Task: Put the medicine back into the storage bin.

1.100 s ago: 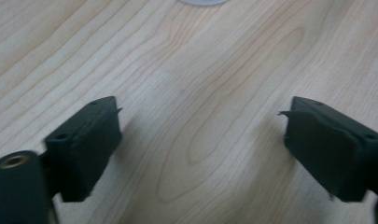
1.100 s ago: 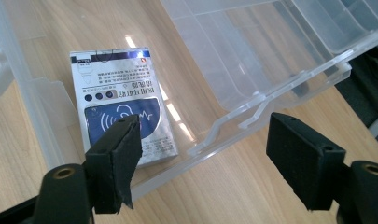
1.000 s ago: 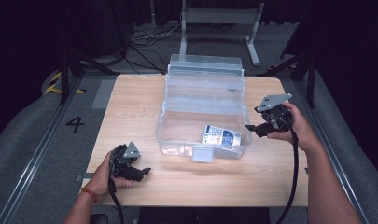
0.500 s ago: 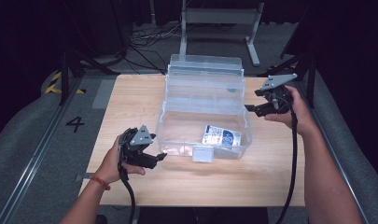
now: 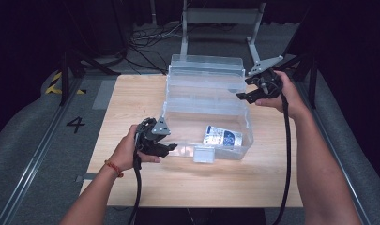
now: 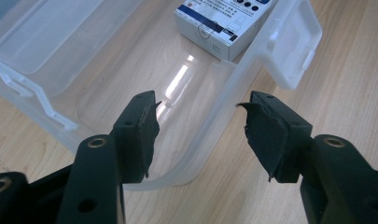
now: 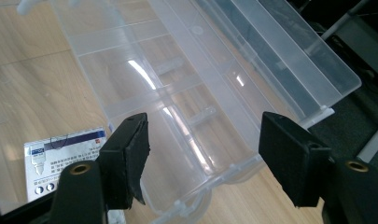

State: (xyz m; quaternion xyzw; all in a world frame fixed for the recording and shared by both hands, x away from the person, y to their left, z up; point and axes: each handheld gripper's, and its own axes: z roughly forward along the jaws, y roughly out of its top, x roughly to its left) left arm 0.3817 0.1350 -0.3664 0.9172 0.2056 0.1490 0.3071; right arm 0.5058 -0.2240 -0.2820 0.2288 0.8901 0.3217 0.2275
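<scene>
A clear plastic box [image 5: 178, 110] stands on the table with its lid [image 5: 204, 63] tipped back and a divided tray [image 5: 204, 91] raised over the back. A small white and blue carton [image 5: 223, 137] [image 6: 224, 21] [image 7: 65, 161] lies inside. My left gripper [image 5: 171, 146] [image 6: 200, 135] is at the box's front left corner. Its jaws have just been closing and straddle the rim [image 6: 214, 126], with gaps on both sides. My right gripper [image 5: 241, 96] [image 7: 203, 158] hovers by the tray's right end [image 7: 214, 172]. Its jaws have also just been closing and stand open around that corner without touching.
A latch flap [image 5: 204, 153] [image 6: 294, 44] hangs on the box's front wall. The wooden table [image 5: 131, 93] has bare room left of the box and along its front. A metal frame [image 5: 220, 18] stands behind the table, and a "4" [image 5: 76, 124] marks the floor at the left.
The left hand has risen and moved right to the box's front left corner. The right hand has lifted and moved back to the tray's right end.
</scene>
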